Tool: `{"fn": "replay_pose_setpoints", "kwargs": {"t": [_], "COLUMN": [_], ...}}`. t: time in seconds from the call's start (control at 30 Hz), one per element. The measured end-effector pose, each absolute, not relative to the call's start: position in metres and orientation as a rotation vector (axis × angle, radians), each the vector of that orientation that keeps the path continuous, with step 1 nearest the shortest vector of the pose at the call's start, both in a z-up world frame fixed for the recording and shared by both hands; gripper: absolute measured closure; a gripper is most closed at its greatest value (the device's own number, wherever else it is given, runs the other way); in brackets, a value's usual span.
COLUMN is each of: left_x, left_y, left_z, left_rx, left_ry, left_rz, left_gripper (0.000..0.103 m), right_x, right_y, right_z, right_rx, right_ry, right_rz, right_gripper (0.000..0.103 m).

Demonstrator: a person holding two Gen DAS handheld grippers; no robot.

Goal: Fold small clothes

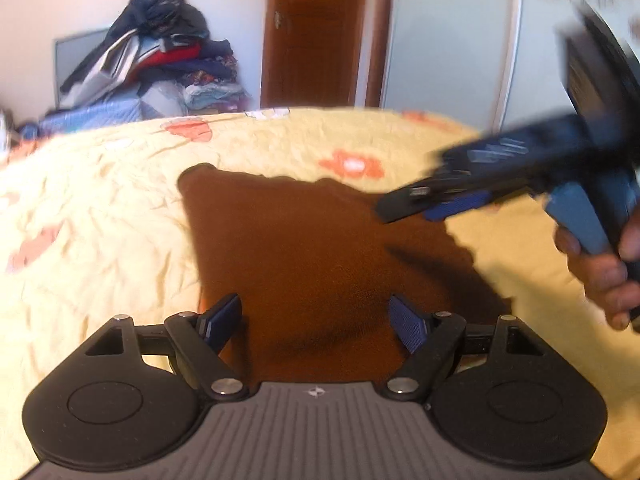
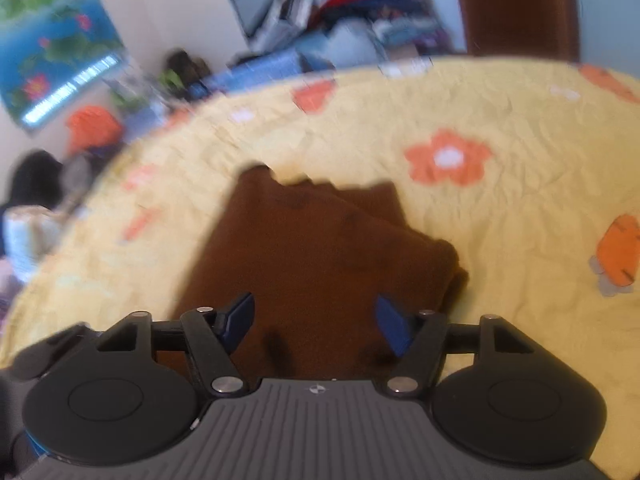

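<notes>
Yellow flowered bedspread (image 1: 120,208) carries one brown garment (image 1: 304,248), folded and lying flat. My two grippers hover over it, left gripper (image 1: 316,316) and right gripper (image 2: 316,320) both gaping wide, holding nothing. Pulling away carelessly, I judge a finger could snag the fold and undo it.

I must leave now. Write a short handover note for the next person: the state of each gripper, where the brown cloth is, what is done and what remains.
Left gripper: jaws open, nothing between them, above the near part of the brown cloth.
Right gripper: jaws open and empty, also above the cloth; in the left view it hangs over the cloth's right edge.
Cloth: lies on the yellow flowered bedspread, not held by either gripper.
Done: the cloth is already folded over; layered edges show at its right side.
Left: check the fold is neat, and fold once more if a smaller packet is wanted. The frames are blurred, so the fine edges are unclear.
</notes>
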State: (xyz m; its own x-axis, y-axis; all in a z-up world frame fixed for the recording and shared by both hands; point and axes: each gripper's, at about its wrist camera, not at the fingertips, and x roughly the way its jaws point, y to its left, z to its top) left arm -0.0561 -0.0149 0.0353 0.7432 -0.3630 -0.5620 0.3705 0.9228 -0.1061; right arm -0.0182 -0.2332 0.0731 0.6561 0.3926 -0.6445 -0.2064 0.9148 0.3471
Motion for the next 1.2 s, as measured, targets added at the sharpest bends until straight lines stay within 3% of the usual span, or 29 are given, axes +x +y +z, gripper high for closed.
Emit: {"fn": "replay_pose_setpoints", "kwargs": {"t": [0.13, 0.27, 0.33, 0.4, 0.63, 0.73, 0.8, 0.87, 1.2], "left_x": [-0.066, -0.096, -0.11, -0.119, -0.116, -0.118, -0.116, -0.114, -0.107], "left_y": [0.029, 0.026, 0.006, -0.012, -0.027, -0.027, -0.026, -0.023, -0.02], "left_z": [0.033, 0.036, 0.033, 0.026, 0.007, 0.003, 0.002, 0.001, 0.002], "left_rx": [-0.181, -0.118, -0.014, 0.077, 0.062, 0.063, 0.058, 0.053, 0.034], "left_ry": [0.713, 0.673, 0.641, 0.624, 0.787, 0.81, 0.829, 0.845, 0.866], "left_rz": [-0.368, -0.333, -0.301, -0.266, -0.158, -0.131, -0.1, -0.059, -0.035], "left_gripper": [0.022, 0.022, 0.022, 0.022, 0.021, 0.016, 0.004, 0.0, 0.0], "right_x": [-0.059, -0.108, -0.128, -0.142, -0.146, -0.148, -0.148, -0.147, -0.138], "right_y": [-0.266, -0.274, -0.257, -0.241, -0.219, -0.21, -0.199, -0.188, -0.185], "right_z": [0.074, 0.069, 0.064, 0.055, 0.023, 0.018, 0.014, 0.011, 0.014], "right_rx": [0.319, 0.326, 0.244, 0.169, 0.177, 0.165, 0.105, 0.031, 0.022], "right_ry": [0.785, 0.78, 0.778, 0.777, 0.877, 0.849, 0.851, 0.866, 0.917], "right_rz": [0.307, 0.285, 0.266, 0.232, 0.105, 0.036, 0.003, -0.024, -0.046], "right_gripper": [0.022, 0.021, 0.016, 0.003, 0.0, 0.0, 0.0, 0.0, 0.0]}}
